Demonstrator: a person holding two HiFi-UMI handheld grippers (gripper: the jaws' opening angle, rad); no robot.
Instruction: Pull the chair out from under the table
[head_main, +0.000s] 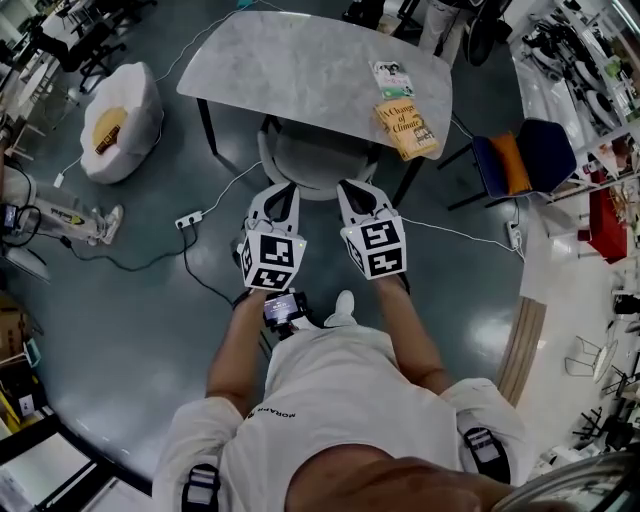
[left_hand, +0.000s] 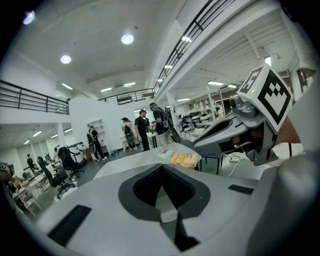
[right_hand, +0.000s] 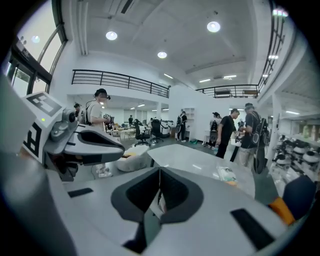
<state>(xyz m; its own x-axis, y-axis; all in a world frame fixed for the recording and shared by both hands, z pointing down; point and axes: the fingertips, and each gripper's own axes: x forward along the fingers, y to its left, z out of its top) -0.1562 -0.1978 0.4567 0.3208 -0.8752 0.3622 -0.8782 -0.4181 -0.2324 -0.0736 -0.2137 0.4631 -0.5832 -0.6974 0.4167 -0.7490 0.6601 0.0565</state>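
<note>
Both tools are clenched with nothing between the jaws: the left gripper (left_hand: 162, 192) and the right gripper (right_hand: 159, 197) each show their pads meeting on an empty gap. In the head view they sit side by side, and the person's white shoe (head_main: 343, 305) is directly behind and between them. The grey chair (head_main: 315, 160) lies immediately ahead of both tips, with its curved backrest toward them and its seat tucked under the near edge of the table (head_main: 290, 55). Whether the tips touch the backrest cannot be determined.

- **No grip:** clenched jaws cannot take the backrest rim, and advancing them as they stand is likely to push the chair further under.
- **Slip:** the rim is rounded, so a shallow bite could slide off under load.
- **Twist:** an uneven pull between the two sides could turn the chair into the dark table leg (head_main: 408, 182) ahead of the right gripper.
- **Floor hazards:** the power strip (head_main: 188, 219) and its white cable (head_main: 232, 188), just outboard of the left gripper, could snag the chair base on its way back. The shoe also stands in the withdrawal path.
- **Table contents:** a knock to the table could shift the yellow book (head_main: 407, 128), which lies close to the edge beyond the right gripper.
</note>
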